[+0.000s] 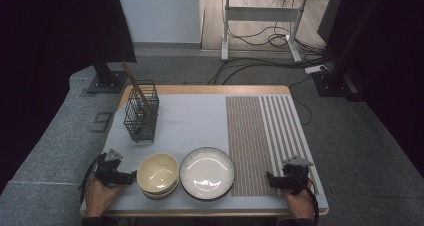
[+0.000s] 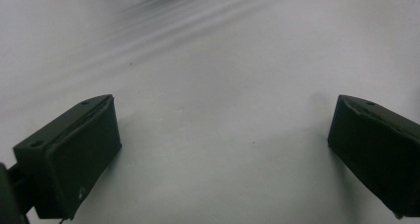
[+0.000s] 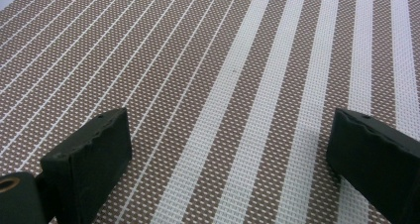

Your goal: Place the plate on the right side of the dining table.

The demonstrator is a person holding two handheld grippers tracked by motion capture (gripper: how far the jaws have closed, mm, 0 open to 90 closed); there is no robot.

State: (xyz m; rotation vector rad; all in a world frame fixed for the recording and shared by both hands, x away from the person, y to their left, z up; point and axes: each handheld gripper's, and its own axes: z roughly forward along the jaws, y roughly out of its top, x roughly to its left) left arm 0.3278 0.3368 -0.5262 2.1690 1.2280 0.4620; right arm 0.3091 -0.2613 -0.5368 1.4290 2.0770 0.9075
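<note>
A cream bowl (image 1: 158,173) stacked on another sits near the table's front edge, with a white dark-rimmed plate (image 1: 207,172) just right of it. My left gripper (image 1: 131,178) rests on the white cloth (image 2: 213,75) left of the bowls, jaws wide apart and empty. Over the brown-and-white striped placemat (image 1: 260,136) at the front right, my right gripper (image 1: 270,180) also stands open with nothing in it. The placemat weave (image 3: 237,70) runs between its jaws in the right gripper view.
A black wire basket (image 1: 141,114) holding long brown sticks (image 1: 136,86) stands at the back left of the table. Beyond the table are a desk frame (image 1: 265,16) and floor cables (image 1: 260,61). The white cloth (image 1: 190,118) spans the table's middle.
</note>
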